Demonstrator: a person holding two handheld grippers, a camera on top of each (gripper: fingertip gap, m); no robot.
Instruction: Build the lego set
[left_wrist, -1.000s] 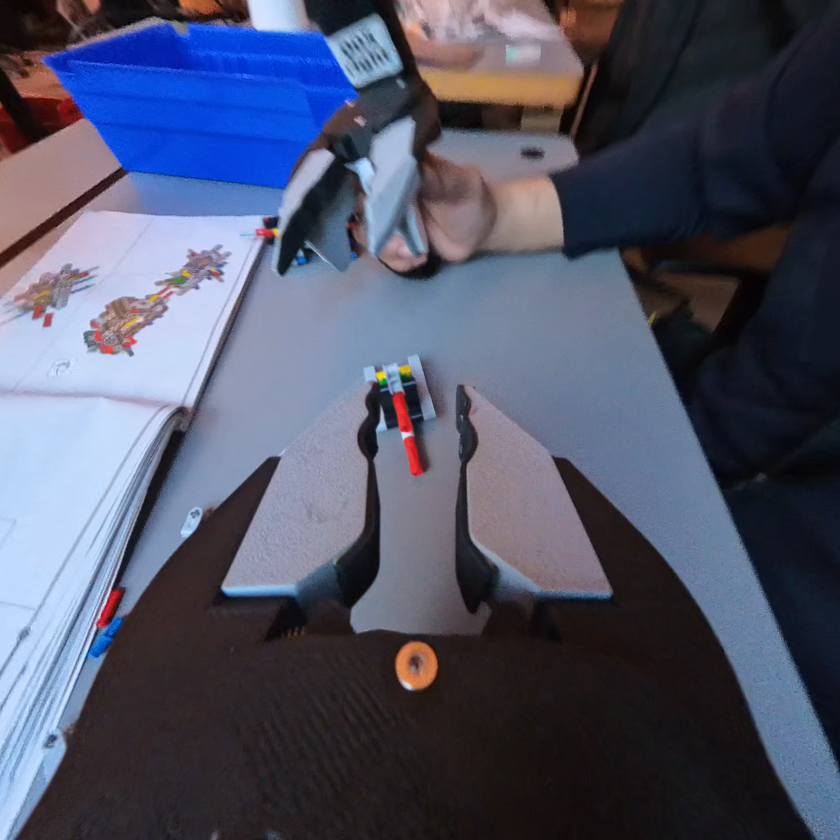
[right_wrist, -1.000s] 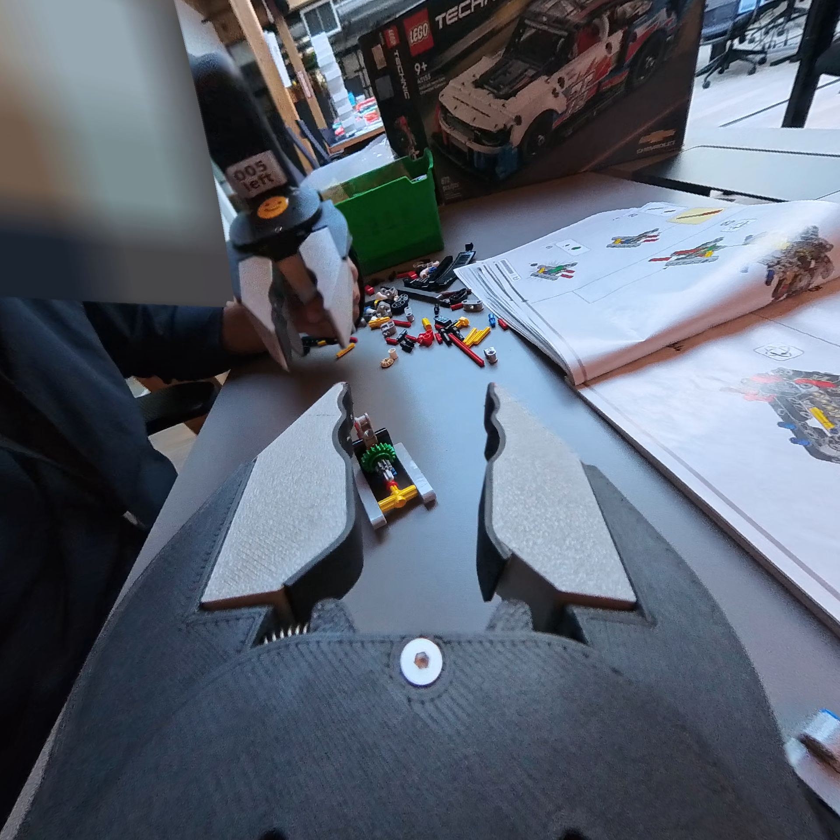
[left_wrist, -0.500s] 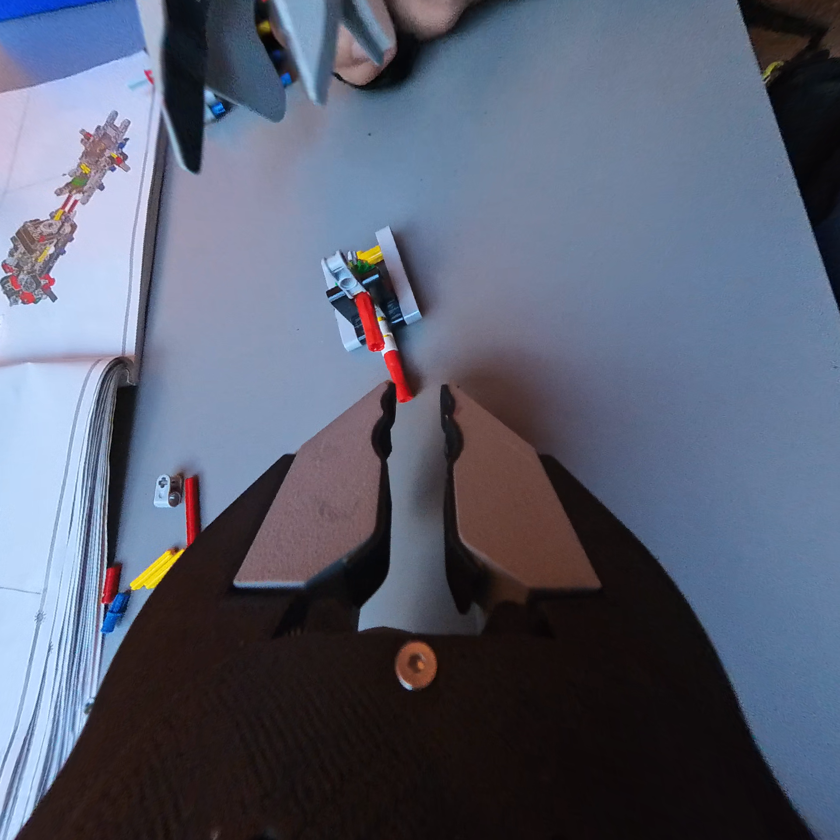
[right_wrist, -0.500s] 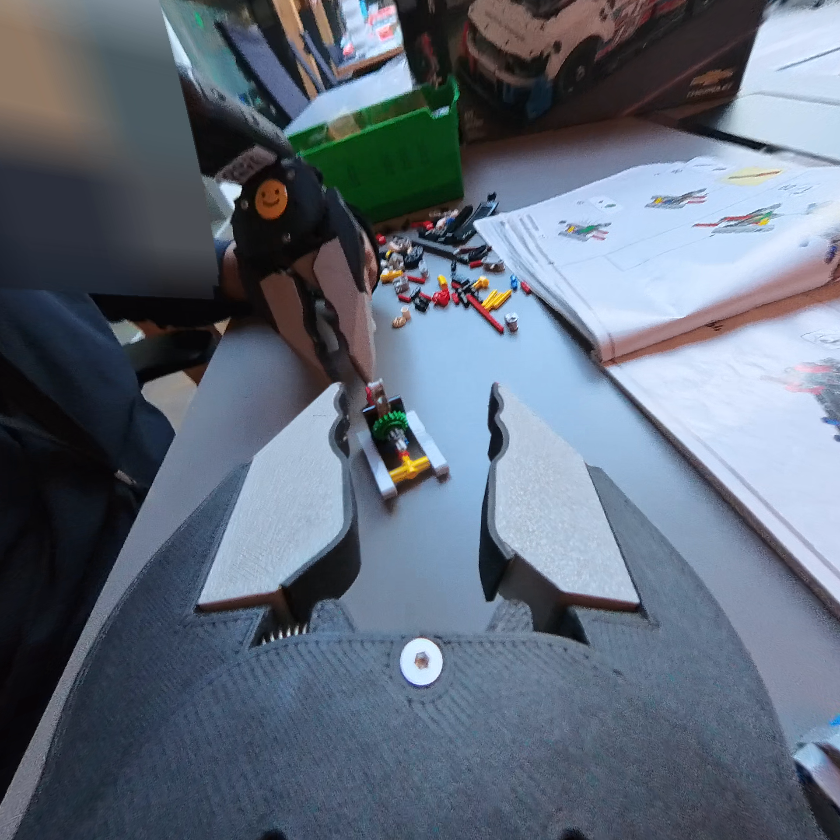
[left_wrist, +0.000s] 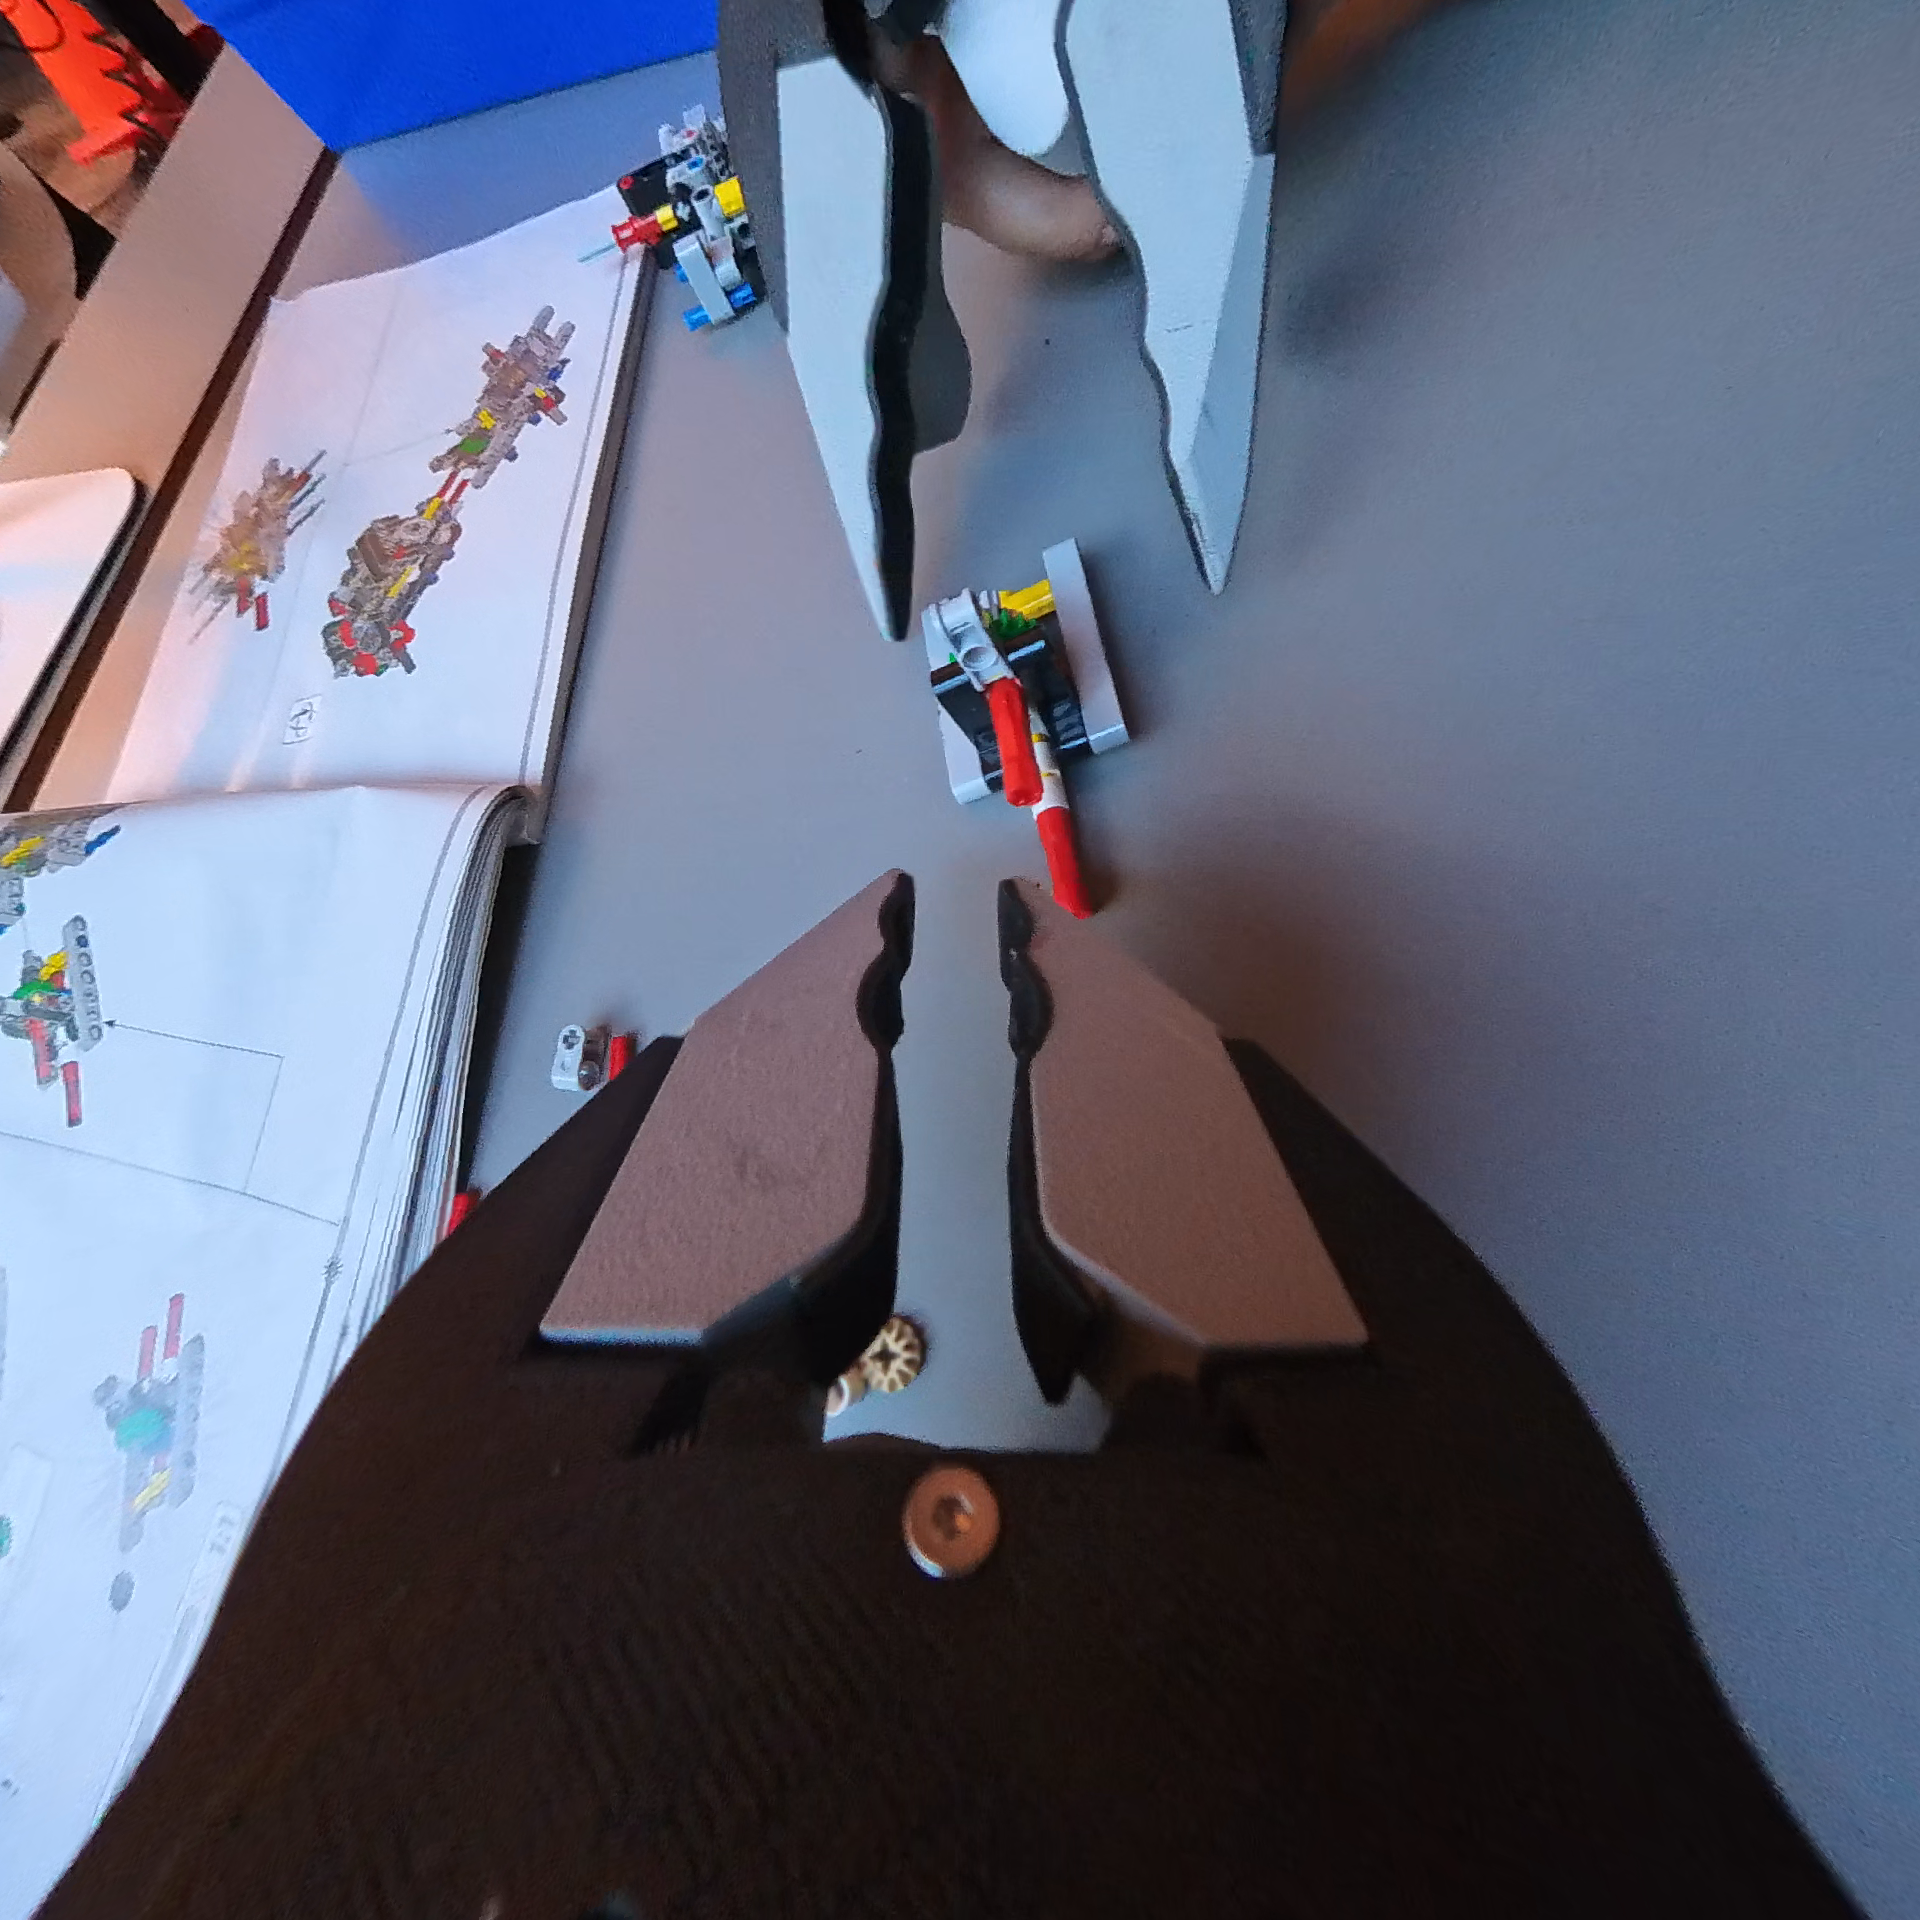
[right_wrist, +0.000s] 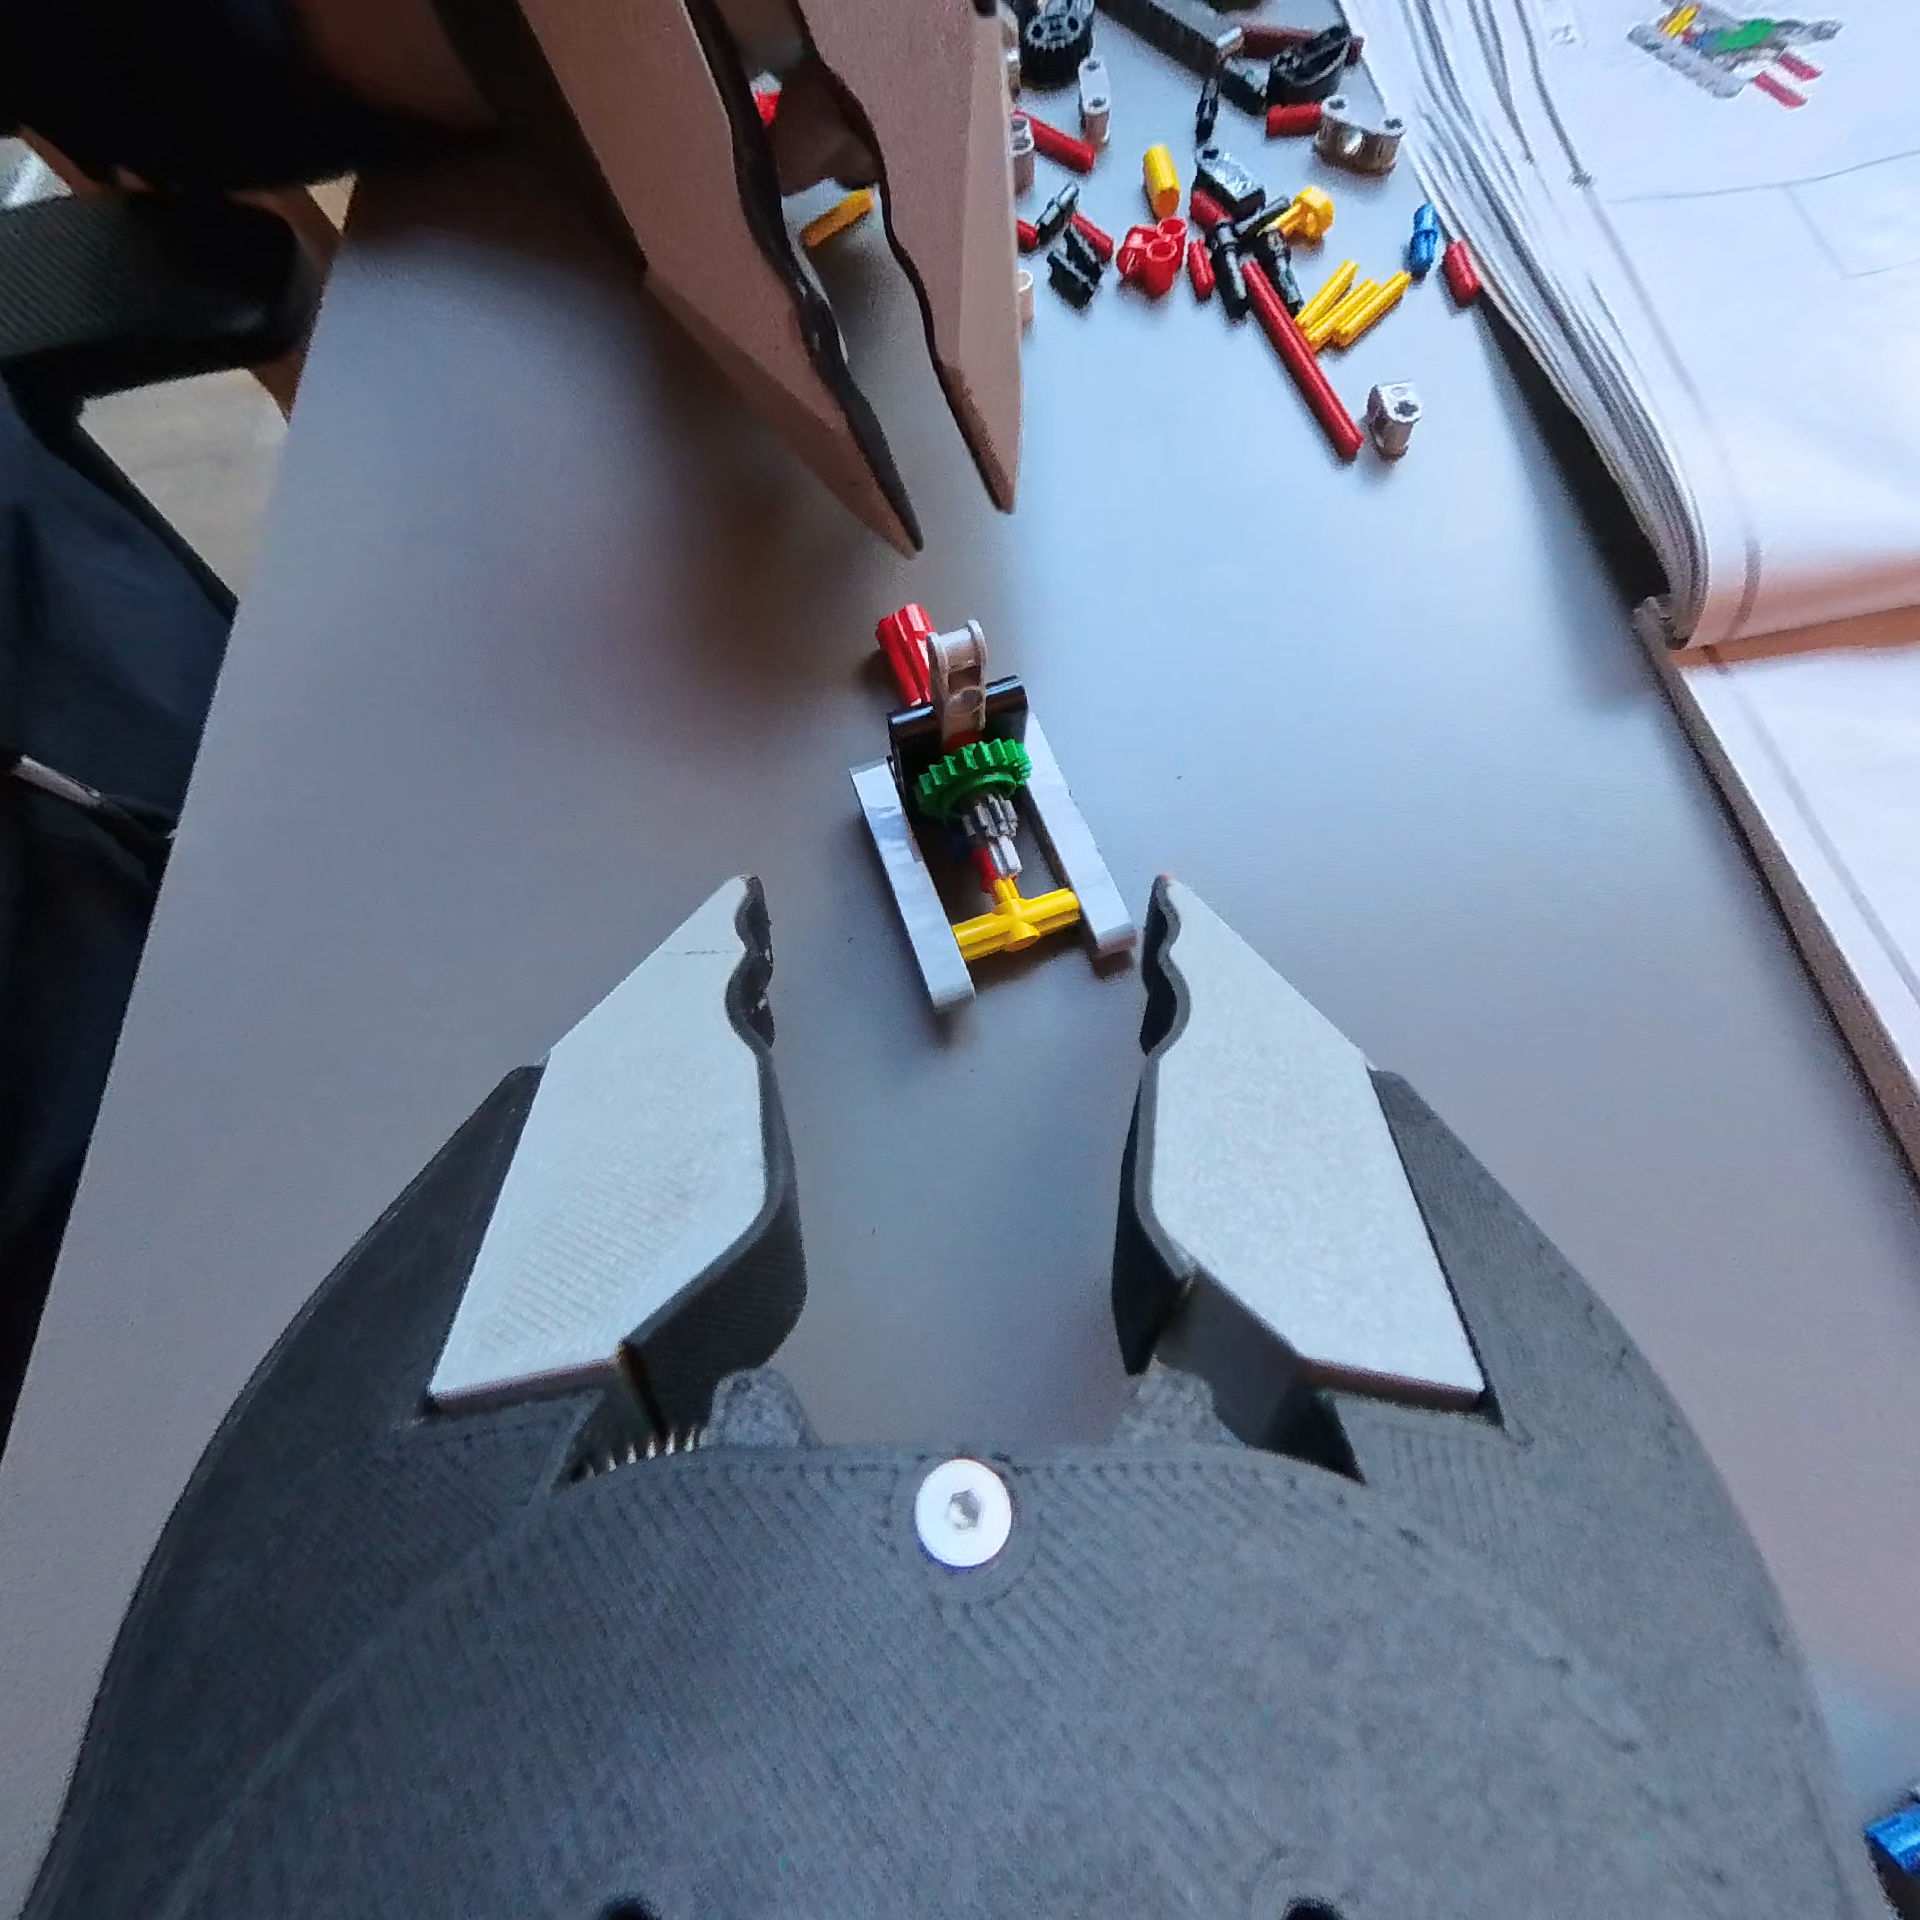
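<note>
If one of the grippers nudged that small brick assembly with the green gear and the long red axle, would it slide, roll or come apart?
The small grey-railed brick assembly sits flat on two long beams on the smooth grey table, so it would probably slide, not roll. Its protruding red axle could lever it round if pushed there. It looks light, and the clipped parts may shift under a hard squeeze.

This looks like a hobby or workshop desk set up for building a toy brick model. A grey surface carries an open instruction booklet with coloured building diagrams, a scatter of small plastic pins and connectors, a small half-built assembly with a green gear, and a blue storage bin at the far edge.
</note>
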